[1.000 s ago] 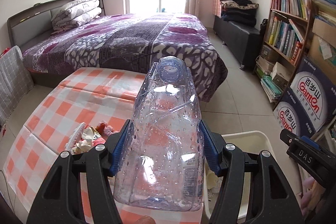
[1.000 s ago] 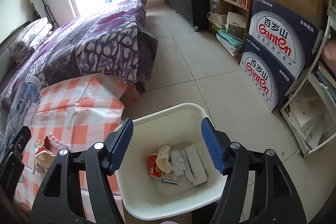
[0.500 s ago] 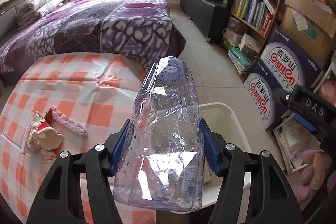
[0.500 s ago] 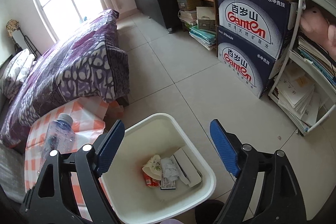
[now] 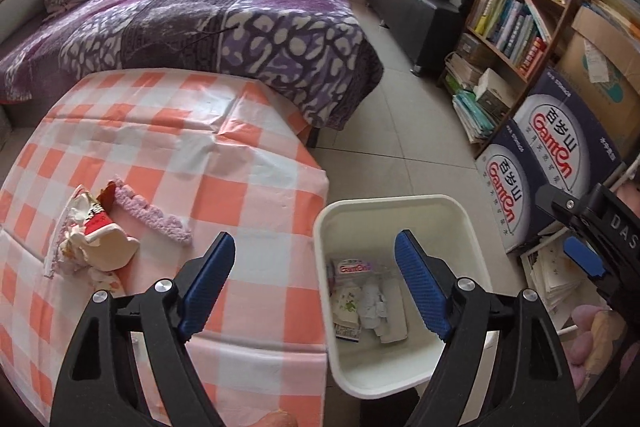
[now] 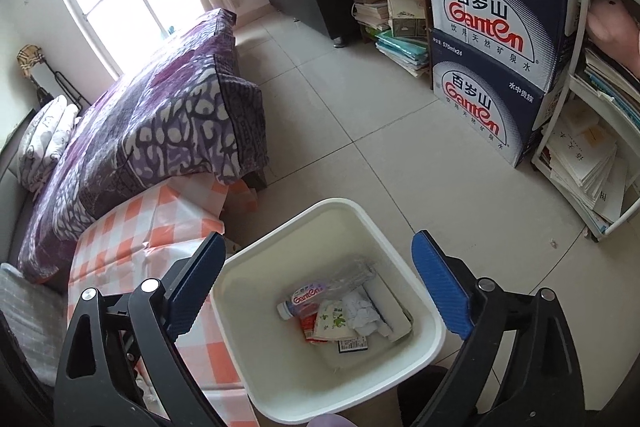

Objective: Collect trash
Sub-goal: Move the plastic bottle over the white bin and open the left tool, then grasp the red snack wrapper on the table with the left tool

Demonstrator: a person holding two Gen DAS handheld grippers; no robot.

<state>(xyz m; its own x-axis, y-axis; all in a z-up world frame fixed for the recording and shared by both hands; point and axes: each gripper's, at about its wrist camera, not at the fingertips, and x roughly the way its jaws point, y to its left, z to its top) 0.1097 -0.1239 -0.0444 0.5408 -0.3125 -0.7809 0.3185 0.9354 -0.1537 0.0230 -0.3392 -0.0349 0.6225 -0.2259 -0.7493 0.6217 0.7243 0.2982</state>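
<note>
The clear plastic water bottle (image 6: 320, 291) lies on its side inside the white bin (image 6: 340, 203), on crumpled paper and wrappers; its pink label (image 5: 354, 269) also shows in the left wrist view. My left gripper (image 5: 314, 255) hangs over the near edge of the bin (image 5: 400, 201) and the table corner, its jaws opening with nothing between them. Above the bin, my right gripper (image 6: 320, 251) has its jaws opening too, and they are empty. A crumpled wrapper (image 5: 96, 239) and a pink knitted strip (image 5: 154, 217) lie on the checked tablecloth (image 5: 180, 131).
The bin stands on the tiled floor against the table's right edge. A purple bed (image 5: 224, 15) is behind the table. Stacked water cartons (image 6: 492, 59), a bookshelf (image 5: 516, 15) and a white rack of papers (image 6: 588, 155) line the right side.
My left gripper let go of the bottle, which now lies in the bin, and tipped further down. Both grippers' jaws spread wider. The right gripper rolled a little over the bin.
</note>
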